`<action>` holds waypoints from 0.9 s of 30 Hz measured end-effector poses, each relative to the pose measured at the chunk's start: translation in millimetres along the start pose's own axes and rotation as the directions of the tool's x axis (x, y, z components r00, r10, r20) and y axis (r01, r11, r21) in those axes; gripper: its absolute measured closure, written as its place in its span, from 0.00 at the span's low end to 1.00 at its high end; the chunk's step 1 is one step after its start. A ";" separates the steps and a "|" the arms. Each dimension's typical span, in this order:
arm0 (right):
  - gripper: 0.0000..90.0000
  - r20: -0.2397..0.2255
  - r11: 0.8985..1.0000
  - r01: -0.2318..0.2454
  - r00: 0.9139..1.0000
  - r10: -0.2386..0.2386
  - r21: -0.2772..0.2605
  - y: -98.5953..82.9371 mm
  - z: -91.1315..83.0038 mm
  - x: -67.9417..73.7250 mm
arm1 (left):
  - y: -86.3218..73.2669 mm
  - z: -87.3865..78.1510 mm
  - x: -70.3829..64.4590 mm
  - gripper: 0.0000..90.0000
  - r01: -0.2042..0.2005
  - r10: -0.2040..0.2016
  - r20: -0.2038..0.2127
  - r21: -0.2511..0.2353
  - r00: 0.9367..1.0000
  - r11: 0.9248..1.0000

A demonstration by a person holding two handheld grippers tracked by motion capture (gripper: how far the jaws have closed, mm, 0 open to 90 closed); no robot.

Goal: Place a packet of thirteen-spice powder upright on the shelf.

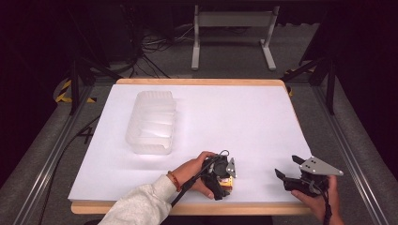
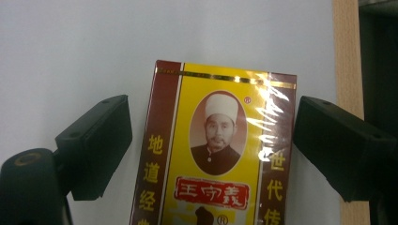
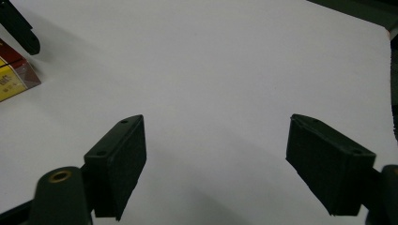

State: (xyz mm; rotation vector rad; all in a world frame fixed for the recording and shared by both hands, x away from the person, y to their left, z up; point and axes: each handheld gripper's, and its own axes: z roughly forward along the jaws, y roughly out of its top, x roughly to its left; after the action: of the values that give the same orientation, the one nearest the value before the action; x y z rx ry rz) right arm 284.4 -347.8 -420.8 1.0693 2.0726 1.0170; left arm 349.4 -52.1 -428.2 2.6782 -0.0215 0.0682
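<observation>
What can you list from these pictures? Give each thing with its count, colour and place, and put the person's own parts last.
Box: one, yellow and dark red, flat on the table's near edge, between the left gripper's open jaws.
Tub: one, clear plastic, table's left half.
Table: one, white top, wooden rim.
Metal frame: one, grey, floor beyond the table.
Left gripper: one, black, over the box.
Right gripper: one, black, open, near right corner.
</observation>
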 end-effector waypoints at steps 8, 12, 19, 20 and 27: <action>0.24 -0.002 1.000 -0.001 1.000 0.001 0.002 -0.2 0.3 -0.1 | 4.3 1.5 2.1 0.24 -0.004 0.004 0.055 0.001 0.998 1.000; 0.24 -0.002 1.000 0.000 1.000 0.000 0.002 -0.2 0.2 0.0 | 4.1 -1.1 2.2 0.32 -0.005 0.005 0.044 0.000 0.999 1.000; 0.24 -0.004 1.000 0.000 1.000 0.000 0.001 0.1 0.3 0.3 | -1.1 -18.1 2.6 0.34 0.037 -0.037 -0.005 -0.057 0.999 0.998; 0.24 -0.003 1.000 0.001 1.000 -0.001 0.001 0.1 0.3 0.4 | -2.4 -22.1 3.0 0.34 0.047 -0.048 -0.014 -0.068 0.999 0.997; 0.23 -0.003 1.000 0.003 1.000 -0.003 0.002 0.6 0.7 1.2 | -14.3 -46.9 6.4 0.36 0.113 -0.123 -0.064 -0.146 0.990 0.983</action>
State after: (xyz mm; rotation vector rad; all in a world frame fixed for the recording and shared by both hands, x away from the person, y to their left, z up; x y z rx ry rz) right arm 284.6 -346.4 -420.9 1.0659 2.0778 1.0160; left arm 354.1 -18.4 -392.4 2.5263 0.1499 0.1218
